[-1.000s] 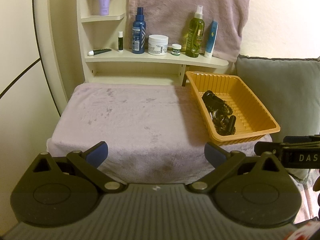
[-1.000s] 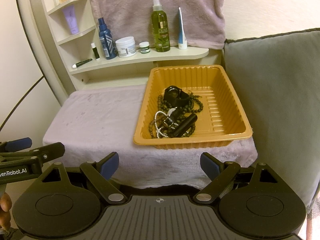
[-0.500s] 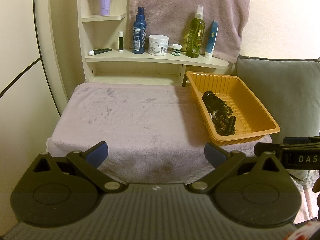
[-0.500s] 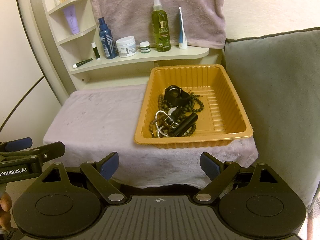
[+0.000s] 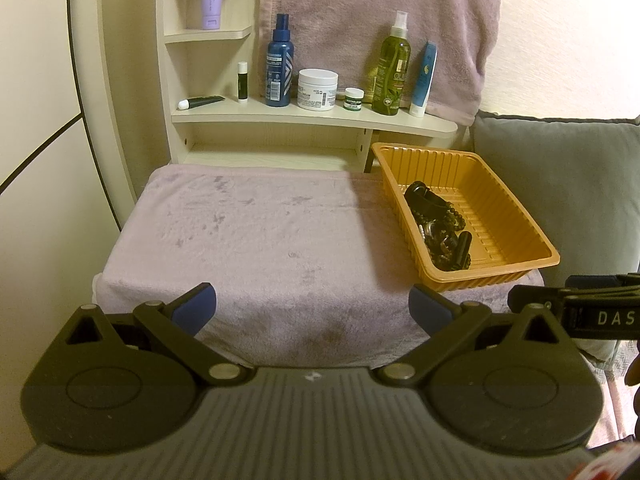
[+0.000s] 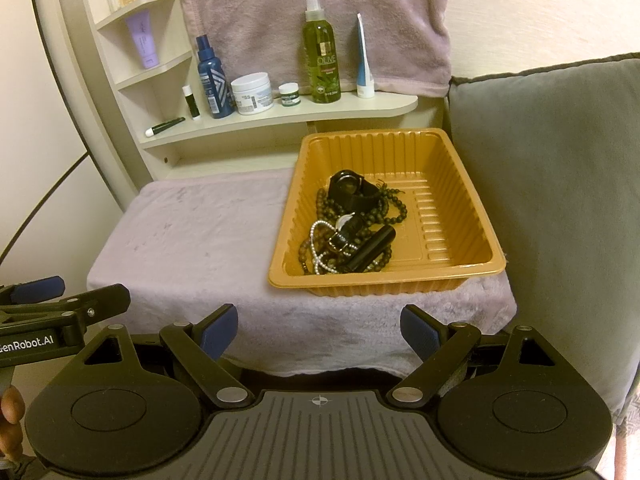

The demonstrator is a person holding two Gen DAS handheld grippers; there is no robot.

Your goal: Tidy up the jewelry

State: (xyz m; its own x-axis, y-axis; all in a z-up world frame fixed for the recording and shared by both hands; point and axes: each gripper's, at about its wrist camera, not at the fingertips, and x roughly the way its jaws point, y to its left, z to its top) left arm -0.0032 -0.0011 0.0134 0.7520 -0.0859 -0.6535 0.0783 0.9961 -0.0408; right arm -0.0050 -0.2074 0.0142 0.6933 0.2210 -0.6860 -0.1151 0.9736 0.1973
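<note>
An orange ribbed tray [image 6: 472, 216] [image 5: 516, 216] sits at the right end of a pink towel-covered table [image 6: 200, 236] [image 5: 260, 240]. Inside it lies a tangle of jewelry: a black watch [image 6: 352, 188], dark bead strands [image 6: 394, 204], a white pearl strand [image 6: 318, 248] and a black tube [image 6: 372, 250]. In the left wrist view the same pile [image 5: 440, 224] shows against the tray's left wall. My right gripper [image 6: 318, 334] hovers open before the table's front edge, below the tray. My left gripper [image 5: 312, 310] is open too, in front of the bare towel.
A cream shelf [image 6: 280, 116] behind the table carries a blue spray bottle [image 6: 212, 80], a white jar [image 6: 253, 93], a small green jar [image 6: 289, 94], an olive bottle [image 6: 320, 52] and a tube [image 6: 363, 60]. A grey cushion [image 6: 552, 200] flanks the tray's right side. A pink towel [image 6: 312, 12] hangs behind.
</note>
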